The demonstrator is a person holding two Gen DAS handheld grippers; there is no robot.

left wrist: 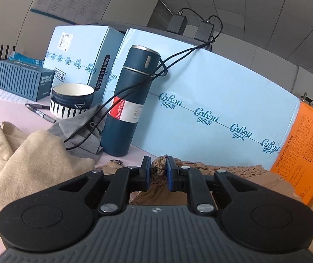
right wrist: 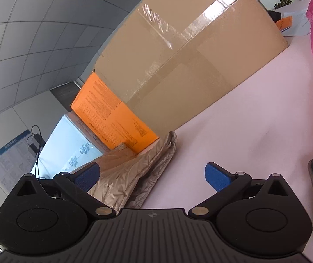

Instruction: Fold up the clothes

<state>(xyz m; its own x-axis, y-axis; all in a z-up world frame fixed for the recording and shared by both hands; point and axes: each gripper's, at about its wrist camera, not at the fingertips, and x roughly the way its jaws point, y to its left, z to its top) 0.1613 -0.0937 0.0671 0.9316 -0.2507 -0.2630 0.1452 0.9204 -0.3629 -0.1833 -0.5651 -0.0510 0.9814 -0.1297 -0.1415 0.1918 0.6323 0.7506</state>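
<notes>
The right gripper (right wrist: 152, 176) hangs with its blue-padded jaws spread wide over a pale pink tabletop (right wrist: 244, 118). A shiny tan crumpled garment (right wrist: 132, 166) lies beside its left pad. Behind stand a large taped brown cardboard box (right wrist: 178, 50), an orange printed carton (right wrist: 110, 114) and a light blue box (right wrist: 68, 144).

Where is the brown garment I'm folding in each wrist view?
Left wrist: brown garment low centre, bunched between the nearly shut left tongs.
Right wrist: it lies lower left, beside the open right tongs, not gripped.
Shared landmark: orange box behind the garment.
</notes>
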